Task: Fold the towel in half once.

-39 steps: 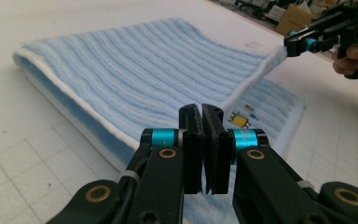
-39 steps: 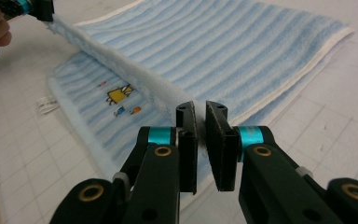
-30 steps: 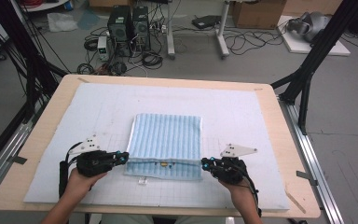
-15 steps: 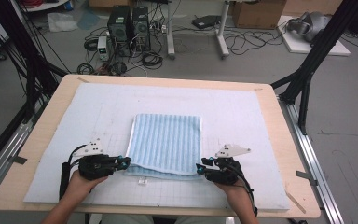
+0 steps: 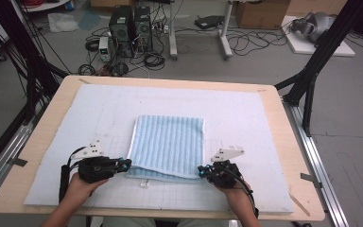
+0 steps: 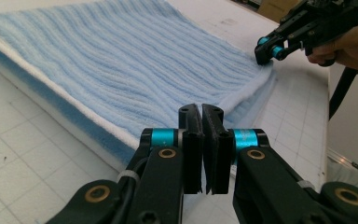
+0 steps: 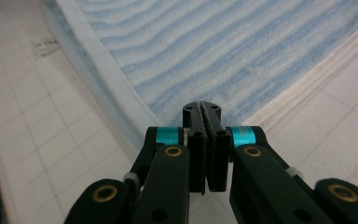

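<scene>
A folded, blue-striped towel (image 5: 168, 142) lies flat in the middle of the white gridded mat (image 5: 246, 113). My left gripper (image 5: 128, 163) lies low at the towel's near left corner. In the left gripper view its jaws (image 6: 201, 109) are pressed together with the towel (image 6: 121, 60) corner at their tips. My right gripper (image 5: 201, 171) is at the near right corner. Its jaws (image 7: 202, 106) have just been closing and now pinch the hem of the towel (image 7: 223, 51). The left gripper view shows the right gripper (image 6: 263, 53) on that far corner.
A small white tag (image 5: 144, 183) lies on the mat just in front of the towel's near edge. The mat covers most of the wooden table (image 5: 288, 142). Black frame legs, computers and cables stand on the floor beyond the table.
The right gripper's jaws stood apart half a second ago and have closed on the towel's near right corner. The left gripper and the towel have kept their places.
</scene>
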A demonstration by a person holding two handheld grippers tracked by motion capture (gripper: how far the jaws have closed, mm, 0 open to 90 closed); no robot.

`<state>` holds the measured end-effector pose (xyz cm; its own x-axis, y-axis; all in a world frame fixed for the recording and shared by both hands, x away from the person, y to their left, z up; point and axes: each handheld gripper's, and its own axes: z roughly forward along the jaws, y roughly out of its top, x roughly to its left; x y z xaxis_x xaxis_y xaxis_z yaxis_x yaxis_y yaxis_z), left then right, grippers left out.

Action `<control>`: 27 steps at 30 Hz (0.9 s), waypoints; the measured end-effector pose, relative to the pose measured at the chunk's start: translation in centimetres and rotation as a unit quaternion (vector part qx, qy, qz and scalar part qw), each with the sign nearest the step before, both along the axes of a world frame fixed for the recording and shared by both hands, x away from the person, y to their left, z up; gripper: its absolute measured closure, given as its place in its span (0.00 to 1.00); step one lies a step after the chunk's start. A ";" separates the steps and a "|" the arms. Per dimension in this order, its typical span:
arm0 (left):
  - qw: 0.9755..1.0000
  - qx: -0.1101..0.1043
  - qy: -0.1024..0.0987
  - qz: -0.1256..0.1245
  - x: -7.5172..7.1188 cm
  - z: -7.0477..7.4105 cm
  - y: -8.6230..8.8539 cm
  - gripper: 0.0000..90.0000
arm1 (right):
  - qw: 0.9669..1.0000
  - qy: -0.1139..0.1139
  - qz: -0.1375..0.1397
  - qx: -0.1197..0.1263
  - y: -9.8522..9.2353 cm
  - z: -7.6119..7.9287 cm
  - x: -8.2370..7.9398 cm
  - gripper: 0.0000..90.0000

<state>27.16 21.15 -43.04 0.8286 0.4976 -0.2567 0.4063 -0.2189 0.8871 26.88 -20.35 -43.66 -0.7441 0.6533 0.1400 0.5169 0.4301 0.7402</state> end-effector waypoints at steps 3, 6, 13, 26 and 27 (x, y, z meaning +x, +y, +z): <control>1.000 -0.001 -0.001 -0.010 -0.3 0.0 0.2 0.96 | 1.000 -0.003 0.002 0.015 -0.5 0.8 -0.3 0.99; 1.000 0.007 0.001 -0.018 -0.5 -0.1 0.3 0.96 | 1.000 0.003 0.007 0.020 -0.7 1.0 -0.5 0.99; 1.000 0.008 0.017 0.011 -0.1 -0.6 0.5 0.64 | 0.999 0.033 0.012 -0.002 0.1 0.1 -0.2 0.86; 0.996 0.016 -0.001 0.088 2.9 0.0 -0.4 0.64 | 1.000 0.027 0.012 -0.001 0.9 -0.7 0.8 0.79; 0.995 0.016 -0.003 0.095 3.2 0.1 -0.4 0.64 | 0.999 0.030 0.015 -0.008 0.9 -0.6 0.7 0.79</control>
